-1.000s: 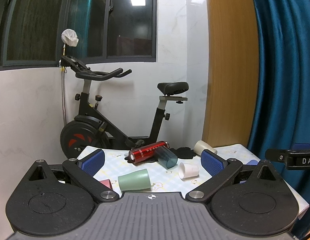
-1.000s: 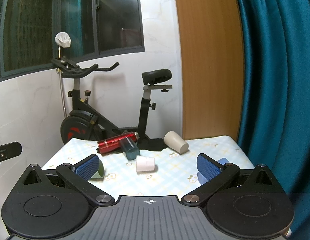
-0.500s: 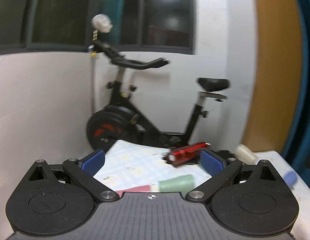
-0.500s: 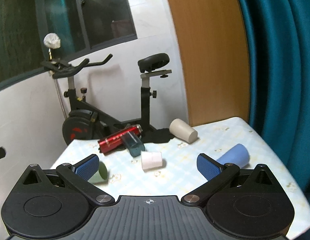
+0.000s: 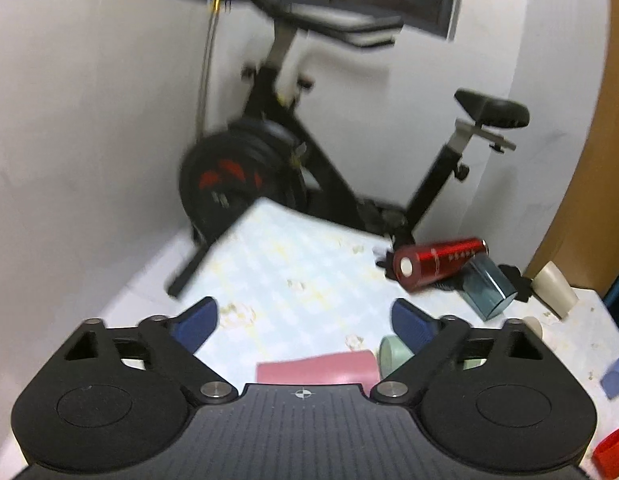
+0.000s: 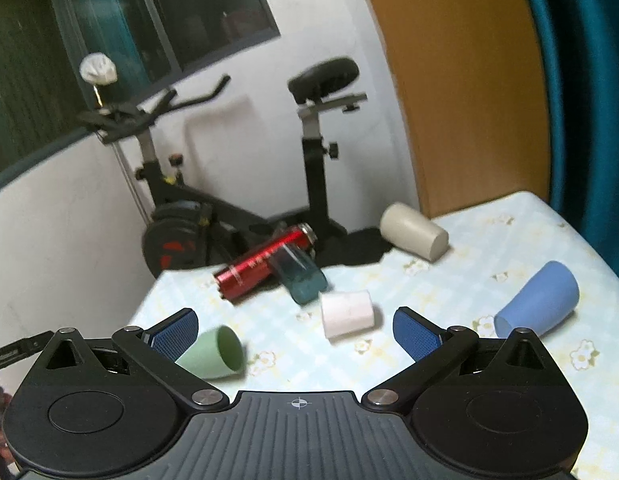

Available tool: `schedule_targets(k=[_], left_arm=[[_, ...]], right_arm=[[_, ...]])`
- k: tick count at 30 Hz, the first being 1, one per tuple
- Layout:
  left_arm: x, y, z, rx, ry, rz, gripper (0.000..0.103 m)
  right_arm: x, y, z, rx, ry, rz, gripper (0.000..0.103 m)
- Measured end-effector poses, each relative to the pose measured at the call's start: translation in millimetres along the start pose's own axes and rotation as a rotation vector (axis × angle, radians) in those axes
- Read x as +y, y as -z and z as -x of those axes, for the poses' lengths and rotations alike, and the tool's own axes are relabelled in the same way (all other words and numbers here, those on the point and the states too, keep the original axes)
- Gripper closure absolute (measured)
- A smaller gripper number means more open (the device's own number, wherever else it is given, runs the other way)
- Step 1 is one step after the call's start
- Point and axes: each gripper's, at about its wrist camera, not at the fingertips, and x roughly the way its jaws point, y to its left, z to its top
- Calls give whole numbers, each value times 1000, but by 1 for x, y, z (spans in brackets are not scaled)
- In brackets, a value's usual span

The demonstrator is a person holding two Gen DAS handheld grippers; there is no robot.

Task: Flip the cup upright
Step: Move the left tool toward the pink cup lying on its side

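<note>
Several cups lie on their sides on a table with a pale checked cloth (image 6: 449, 280). In the right wrist view I see a green cup (image 6: 213, 354), a white cup (image 6: 347, 314), a blue cup (image 6: 539, 300), a beige cup (image 6: 413, 232) and a teal clear cup (image 6: 299, 270). My right gripper (image 6: 295, 328) is open and empty above the table's near side. In the left wrist view a pink cup (image 5: 317, 368) and the green cup (image 5: 393, 356) lie just ahead of my open, empty left gripper (image 5: 303, 320).
A red metal bottle (image 6: 261, 266) lies against the teal cup, also in the left wrist view (image 5: 437, 262). A red cup (image 5: 611, 454) sits at the lower right. An exercise bike (image 6: 229, 208) stands behind the table. A blue curtain (image 6: 589, 80) hangs right.
Both grippers have tilted down toward the table. The left one has swung left, bringing the pink cup into view. The right one now shows the blue cup fully.
</note>
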Motion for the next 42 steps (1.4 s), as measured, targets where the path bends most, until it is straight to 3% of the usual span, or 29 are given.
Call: schedule_targets(k=[5, 10, 16, 19, 24, 31, 35, 42], left_arm=[[20, 3, -46, 73, 73, 90, 15], [40, 13, -68, 131, 130, 145, 15], [48, 29, -64, 132, 141, 127, 15], [40, 37, -48, 97, 80, 50, 15], [5, 59, -20, -7, 24, -329, 14], [-18, 61, -29, 50, 125, -623, 14], [-18, 62, -44, 89, 133, -716, 14], [-24, 61, -68, 174, 197, -752, 14]], right_arm=[[-4, 3, -11, 25, 40, -7, 0], [-8, 5, -16, 43, 68, -8, 0], [-3, 10, -19, 76, 71, 17, 0], [1, 11, -20, 86, 68, 25, 0], [5, 12, -18, 88, 68, 41, 0], [17, 17, -26, 108, 66, 75, 0], [19, 19, -32, 119, 80, 67, 0], [20, 25, -42, 158, 81, 57, 0]])
